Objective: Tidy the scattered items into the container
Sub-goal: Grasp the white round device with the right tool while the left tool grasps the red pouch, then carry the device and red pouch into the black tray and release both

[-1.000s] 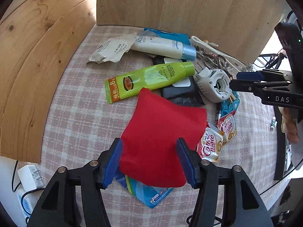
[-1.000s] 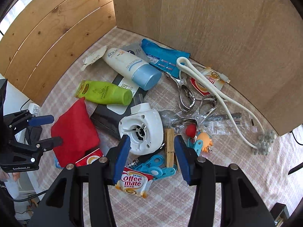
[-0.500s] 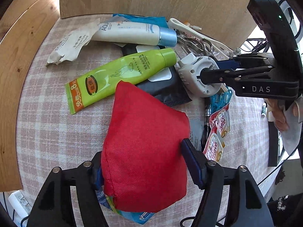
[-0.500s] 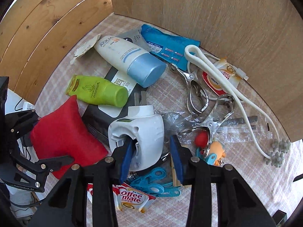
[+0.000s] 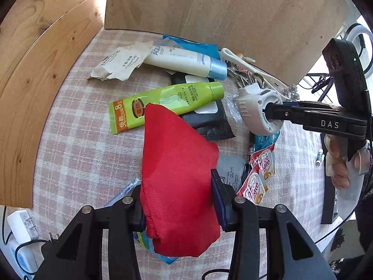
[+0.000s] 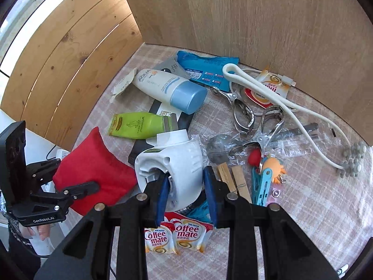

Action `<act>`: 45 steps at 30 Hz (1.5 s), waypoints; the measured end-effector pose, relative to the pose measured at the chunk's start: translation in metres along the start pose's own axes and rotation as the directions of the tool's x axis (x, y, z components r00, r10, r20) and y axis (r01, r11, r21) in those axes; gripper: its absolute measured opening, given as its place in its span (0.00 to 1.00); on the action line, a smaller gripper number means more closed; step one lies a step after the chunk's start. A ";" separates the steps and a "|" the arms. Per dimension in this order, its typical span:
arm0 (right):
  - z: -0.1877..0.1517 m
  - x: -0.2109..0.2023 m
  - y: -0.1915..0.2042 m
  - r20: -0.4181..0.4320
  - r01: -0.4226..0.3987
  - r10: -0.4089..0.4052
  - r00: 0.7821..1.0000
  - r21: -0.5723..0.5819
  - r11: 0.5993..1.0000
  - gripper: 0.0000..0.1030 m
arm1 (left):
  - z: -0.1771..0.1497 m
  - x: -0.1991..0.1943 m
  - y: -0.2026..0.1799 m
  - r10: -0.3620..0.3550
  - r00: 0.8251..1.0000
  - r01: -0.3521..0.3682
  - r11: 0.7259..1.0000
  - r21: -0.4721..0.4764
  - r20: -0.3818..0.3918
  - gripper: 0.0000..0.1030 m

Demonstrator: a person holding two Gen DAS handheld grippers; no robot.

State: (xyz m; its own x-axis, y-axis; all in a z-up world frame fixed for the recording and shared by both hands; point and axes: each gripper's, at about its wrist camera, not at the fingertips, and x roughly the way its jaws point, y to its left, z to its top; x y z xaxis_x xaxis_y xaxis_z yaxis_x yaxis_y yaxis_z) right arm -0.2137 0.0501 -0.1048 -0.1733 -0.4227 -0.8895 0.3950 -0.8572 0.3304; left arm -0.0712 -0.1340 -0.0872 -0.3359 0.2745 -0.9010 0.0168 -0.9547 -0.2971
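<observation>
While a second ago both tools stood wide over the desk (image 5: 70, 144), now my left tool (image 5: 179, 200) is closing on the red pouch (image 5: 177, 163) and my right tool (image 6: 186, 191) on the white plastic gadget (image 6: 177, 161). Both things are lifted off the desk, I judge. No container is visible yet.
</observation>
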 end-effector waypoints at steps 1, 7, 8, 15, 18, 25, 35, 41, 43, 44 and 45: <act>-0.002 -0.007 0.000 0.011 -0.011 0.011 1.000 0.006 1.000 0.27 | 0.000 -0.008 0.001 -0.002 1.000 0.002 1.000 -0.004 0.015 0.39; -0.013 -0.050 -0.002 0.093 -0.044 0.039 0.995 0.050 0.998 0.27 | 0.006 -0.044 -0.026 -0.021 0.995 0.018 0.999 0.031 0.097 0.39; -0.018 -0.059 -0.006 0.105 -0.041 0.035 0.994 0.058 0.997 0.27 | 0.007 -0.048 -0.033 -0.029 0.994 0.025 0.999 0.043 0.104 0.39; -0.073 -0.131 -0.056 0.196 0.018 -0.055 0.979 0.188 0.982 0.28 | 0.014 -0.044 -0.111 -0.123 0.987 0.102 0.977 0.185 0.103 0.39; -0.104 -0.167 -0.089 0.233 0.052 -0.119 0.965 0.274 0.960 0.28 | 0.018 -0.032 -0.158 -0.168 0.983 0.146 0.958 0.248 0.073 0.39; -0.203 -0.253 -0.186 0.279 0.138 -0.313 0.908 0.506 0.851 0.28 | 0.020 -0.007 -0.281 -0.266 0.964 0.242 0.883 0.402 0.003 0.39; -0.329 -0.339 -0.321 0.194 0.194 -0.515 0.835 0.772 0.605 0.28 | -0.006 0.033 -0.453 -0.354 0.927 0.359 0.745 0.562 -0.123 0.39; -0.365 -0.358 -0.364 0.146 0.215 -0.558 0.817 0.821 0.530 0.28 | -0.019 0.041 -0.520 -0.443 0.875 0.473 0.697 0.539 -0.194 0.41; -0.369 -0.361 -0.370 0.129 0.236 -0.570 0.812 0.820 0.521 0.32 | -0.026 0.046 -0.542 -0.410 0.897 0.425 0.695 0.581 -0.166 0.54; -0.370 -0.364 -0.371 0.121 0.246 -0.587 0.801 0.827 0.505 0.41 | -0.029 0.049 -0.550 -0.373 0.914 0.388 0.696 0.604 -0.158 0.66; -0.371 -0.368 -0.371 0.127 0.245 -0.600 0.790 0.832 0.498 0.47 | -0.031 0.052 -0.555 -0.352 0.923 0.368 0.696 0.617 -0.154 0.66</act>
State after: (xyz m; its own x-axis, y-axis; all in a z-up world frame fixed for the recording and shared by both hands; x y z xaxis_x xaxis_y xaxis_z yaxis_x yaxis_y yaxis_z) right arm 0.0385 0.6330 -0.0173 -0.4885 0.1434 -0.8607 -0.5965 -0.7748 0.2094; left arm -0.0686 0.4140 0.0213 -0.1713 0.6072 -0.7759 -0.6927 -0.6342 -0.3434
